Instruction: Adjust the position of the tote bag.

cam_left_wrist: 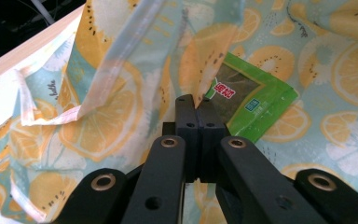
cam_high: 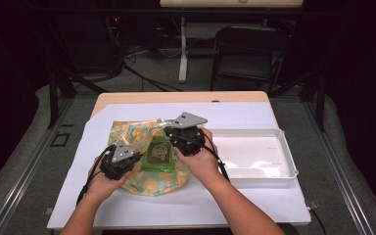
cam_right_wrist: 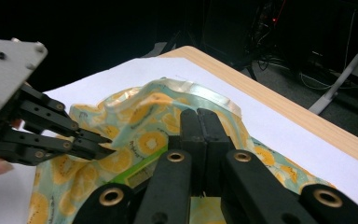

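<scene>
From the high view, the citrus-printed teal and yellow cloth bag (cam_high: 144, 169) lies on the white paper-covered desk (cam_high: 254, 203) with the flat green foil snack packet (cam_high: 157, 154) on top of it, the left tongs (cam_high: 136, 157) at the packet's left edge, the right tongs (cam_high: 172, 138) at its upper right corner, and the white rectangular plastic tray (cam_high: 254, 154) just right of the bag with bare paper open on the near side. In the left gripper view, the left tongs (cam_left_wrist: 196, 105) are pressed together on a fold of the bag's cloth, the packet (cam_left_wrist: 249, 105) lying just beyond (its near edge touches the tips). In the right gripper view, the right tongs (cam_right_wrist: 199, 122) are pressed together against the raised bag fabric (cam_right_wrist: 135, 116), the bag's taped rim arching behind them and clear paper beyond toward the wooden desk edge.
</scene>
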The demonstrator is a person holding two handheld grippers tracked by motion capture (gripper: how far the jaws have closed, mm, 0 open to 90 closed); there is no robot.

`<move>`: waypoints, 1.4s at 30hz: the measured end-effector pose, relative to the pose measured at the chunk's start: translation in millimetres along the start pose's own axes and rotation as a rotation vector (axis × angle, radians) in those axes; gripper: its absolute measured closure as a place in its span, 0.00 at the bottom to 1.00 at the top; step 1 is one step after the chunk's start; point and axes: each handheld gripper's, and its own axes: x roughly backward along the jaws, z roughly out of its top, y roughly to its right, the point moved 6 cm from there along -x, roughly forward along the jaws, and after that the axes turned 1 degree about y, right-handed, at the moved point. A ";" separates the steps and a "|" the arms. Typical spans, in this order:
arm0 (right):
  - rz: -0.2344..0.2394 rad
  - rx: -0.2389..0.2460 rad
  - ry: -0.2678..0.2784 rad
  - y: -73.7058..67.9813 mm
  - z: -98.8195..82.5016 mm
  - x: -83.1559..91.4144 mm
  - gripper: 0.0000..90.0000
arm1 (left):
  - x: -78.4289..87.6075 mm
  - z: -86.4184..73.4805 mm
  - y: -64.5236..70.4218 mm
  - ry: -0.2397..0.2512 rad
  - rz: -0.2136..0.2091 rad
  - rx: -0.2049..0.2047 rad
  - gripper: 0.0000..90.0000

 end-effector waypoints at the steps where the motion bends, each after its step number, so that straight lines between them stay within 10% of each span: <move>1: 0.000 0.000 0.000 0.0 0.0 0.0 1.00 | -1.5 0.3 -0.6 -0.001 -0.001 0.002 1.00; 42: -0.023 0.105 -0.053 -24.5 -7.2 -31.8 1.00 | -63.3 23.2 -68.9 0.018 0.081 0.279 1.00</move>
